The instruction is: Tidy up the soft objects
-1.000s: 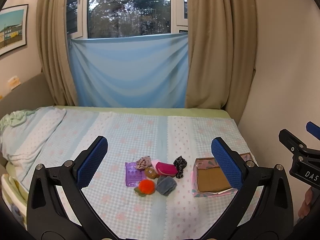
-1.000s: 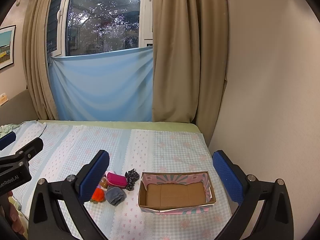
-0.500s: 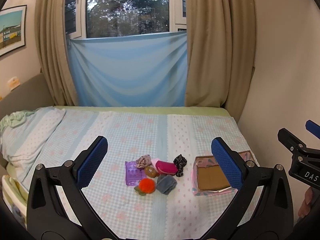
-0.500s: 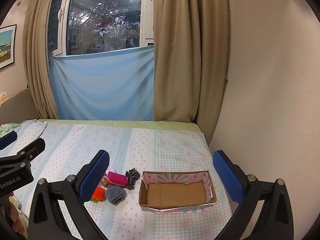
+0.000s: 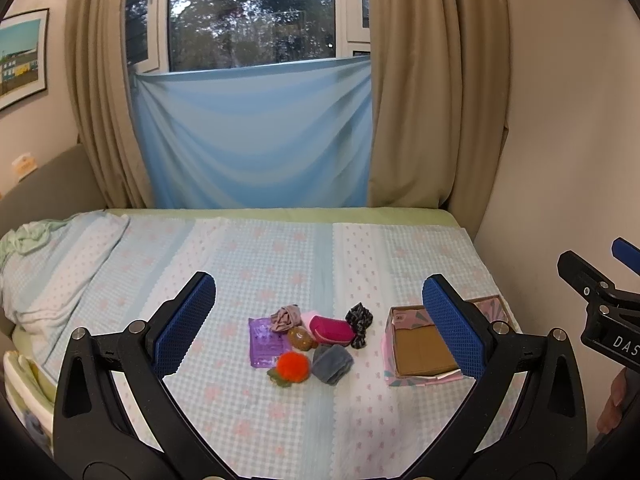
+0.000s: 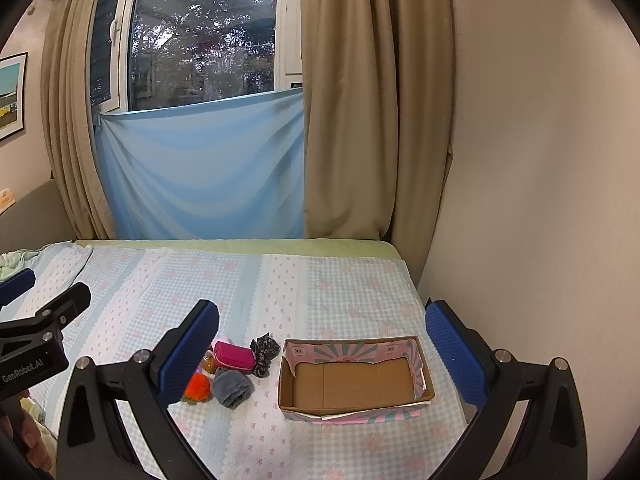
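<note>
A cluster of small soft things lies on the bed: an orange pompom (image 5: 293,366), a grey rolled cloth (image 5: 332,363), a magenta pouch (image 5: 331,329), a black patterned scrunchie (image 5: 359,323), a brown ball (image 5: 301,339), a beige scrunchie (image 5: 285,317) and a purple pad (image 5: 265,342). To their right stands an open cardboard box (image 6: 352,380) with nothing inside. My left gripper (image 5: 318,322) hangs open well above and short of the cluster. The right gripper (image 6: 322,354) is open too, held over the near side of the box. The pouch (image 6: 233,356) and grey cloth (image 6: 233,387) show beside its left finger.
The bed (image 5: 280,264) carries a pale blue checked blanket, bunched at the left (image 5: 48,272). A wall (image 6: 540,200) runs along the bed's right side, close to the box. Curtains and a window stand behind the bed. A hand (image 6: 34,440) holds the left gripper.
Both views have shifted slightly; the objects and box sit a little lower and nearer the frame centre. Nothing on the bed has moved, and both grippers stay open.
</note>
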